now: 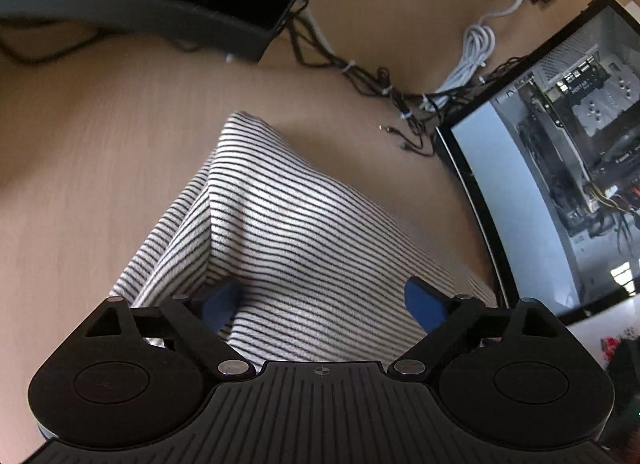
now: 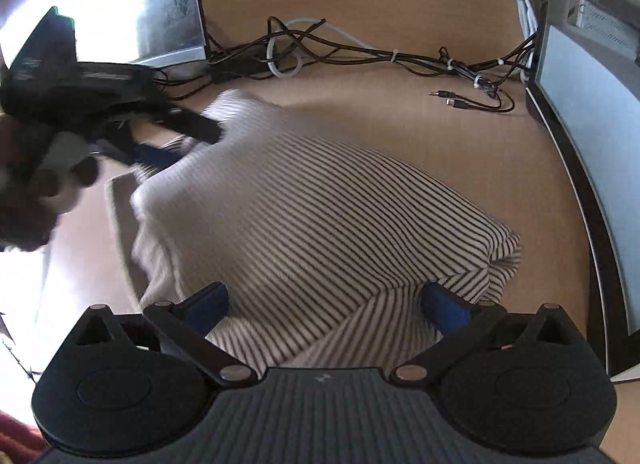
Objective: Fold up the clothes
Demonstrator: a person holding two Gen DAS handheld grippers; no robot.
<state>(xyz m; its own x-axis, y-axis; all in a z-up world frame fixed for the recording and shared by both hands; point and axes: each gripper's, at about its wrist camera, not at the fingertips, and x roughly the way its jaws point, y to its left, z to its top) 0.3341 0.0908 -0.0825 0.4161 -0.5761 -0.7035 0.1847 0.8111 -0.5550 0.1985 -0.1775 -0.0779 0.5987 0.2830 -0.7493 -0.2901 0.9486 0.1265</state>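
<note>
**Both tools wide over the striped shirt**

Left wrist view: the left tool (image 1: 324,304) stands spread wide, blue fingers (image 1: 424,304) either side of the striped shirt (image 1: 280,224), gripping nothing. The shirt lies bunched on the wooden bench (image 1: 80,164), cables (image 1: 360,76) behind.

Right wrist view: the right tool (image 2: 326,304) gapes too, straddling a shirt fold, nothing clamped. Across the cloth, the left tool is blurred.

two wrist fisheyes, low and close over the tabletop (image 1: 100,136)

each looks forward and down along its tongs; both share the striped cloth (image 1: 288,232) and the cable tangle (image 2: 360,52).
</note>
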